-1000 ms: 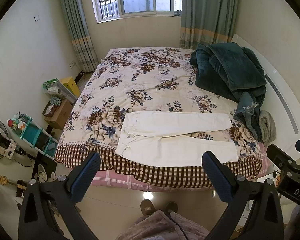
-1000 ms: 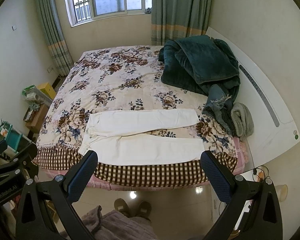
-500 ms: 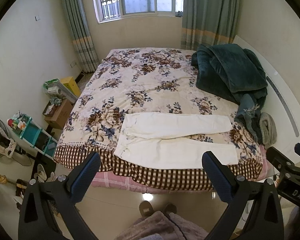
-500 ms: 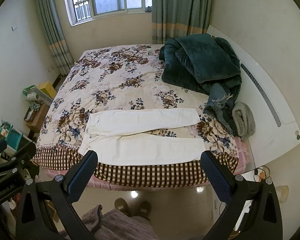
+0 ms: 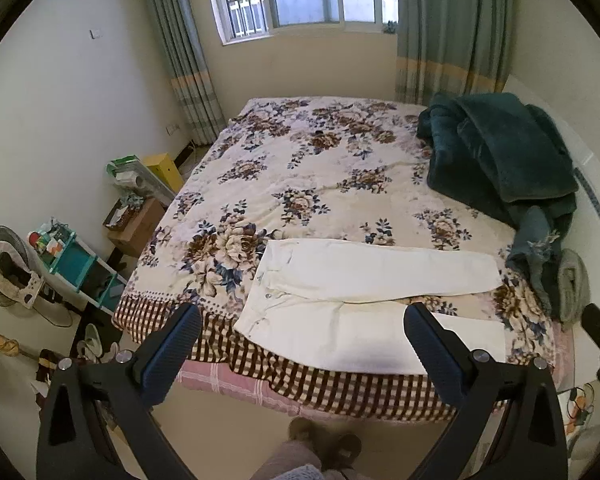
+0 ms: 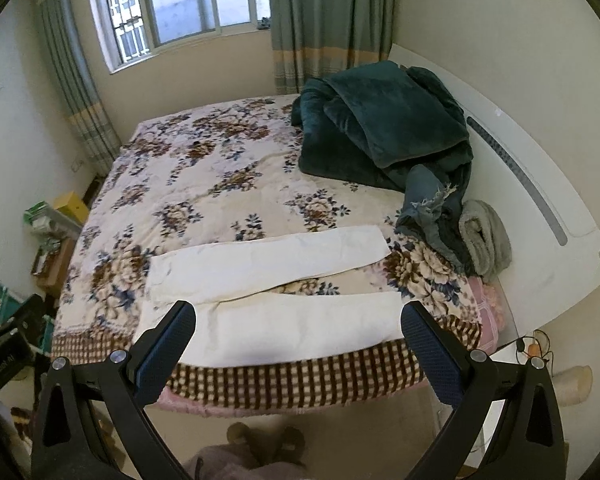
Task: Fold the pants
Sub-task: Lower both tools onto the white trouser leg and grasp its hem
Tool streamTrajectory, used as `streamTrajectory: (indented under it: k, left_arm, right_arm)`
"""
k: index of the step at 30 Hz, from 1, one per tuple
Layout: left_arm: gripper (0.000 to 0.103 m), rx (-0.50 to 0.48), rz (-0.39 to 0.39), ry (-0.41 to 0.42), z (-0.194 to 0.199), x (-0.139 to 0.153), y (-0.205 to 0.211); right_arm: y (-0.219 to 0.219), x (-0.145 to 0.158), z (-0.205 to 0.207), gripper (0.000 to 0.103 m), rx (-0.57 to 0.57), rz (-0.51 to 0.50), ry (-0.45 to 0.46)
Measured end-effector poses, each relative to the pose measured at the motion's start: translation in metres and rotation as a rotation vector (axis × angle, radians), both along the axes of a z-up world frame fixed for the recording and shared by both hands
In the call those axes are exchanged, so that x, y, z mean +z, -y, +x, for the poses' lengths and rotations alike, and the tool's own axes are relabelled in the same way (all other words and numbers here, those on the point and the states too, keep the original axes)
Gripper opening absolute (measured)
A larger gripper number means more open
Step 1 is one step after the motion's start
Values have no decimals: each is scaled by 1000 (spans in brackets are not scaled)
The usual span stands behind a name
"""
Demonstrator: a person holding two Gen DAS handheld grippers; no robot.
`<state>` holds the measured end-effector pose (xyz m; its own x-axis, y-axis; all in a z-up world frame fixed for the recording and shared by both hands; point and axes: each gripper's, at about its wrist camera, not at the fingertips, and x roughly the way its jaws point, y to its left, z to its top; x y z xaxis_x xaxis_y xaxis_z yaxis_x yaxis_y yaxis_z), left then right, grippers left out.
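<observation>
While the person stands at the bedside, the left gripper hangs wide open, holding nothing; white pants lie flat near the bed's edge, waist leftward, legs parted; a green blanket is heaped farther right; the right gripper gapes equally, empty.

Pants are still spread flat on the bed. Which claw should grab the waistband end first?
Probably the left claw. The white pants lie with their waistband toward the left, cuffs toward the right claw. Both claws are open, short of the bed.
</observation>
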<state>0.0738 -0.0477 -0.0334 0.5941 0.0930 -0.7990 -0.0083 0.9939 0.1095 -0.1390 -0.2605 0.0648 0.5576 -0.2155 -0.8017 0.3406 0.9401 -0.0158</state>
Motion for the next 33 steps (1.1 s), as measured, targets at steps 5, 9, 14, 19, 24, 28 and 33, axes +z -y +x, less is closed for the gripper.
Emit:
streamTrajectory:
  k: [5, 9, 14, 19, 24, 28, 33]
  left_arm:
    - [103, 5, 12, -61, 65, -41, 8]
    - [103, -17, 16, -115, 127, -79, 21]
    - [103, -59, 15, -210, 210, -138, 39]
    - [103, -104, 57, -278, 286, -206, 60]
    - [103, -189, 111, -362, 347, -292, 85]
    - [103, -294, 192, -412, 381, -369, 108]
    - [103, -446, 302, -515, 415, -480, 147]
  right_arm:
    - [39, -46, 65, 103, -49, 35, -53]
    - [70, -93, 130, 103, -90, 65, -108]
    - [105, -170, 233, 103, -140, 85, -195]
    - [133, -268, 333, 103, -128, 88, -309]
    - [168, -376, 408, 103, -88, 70, -428]
    - [206, -468, 450, 103, -27, 11, -552]
    - [226, -579, 483, 103, 154, -103, -724]
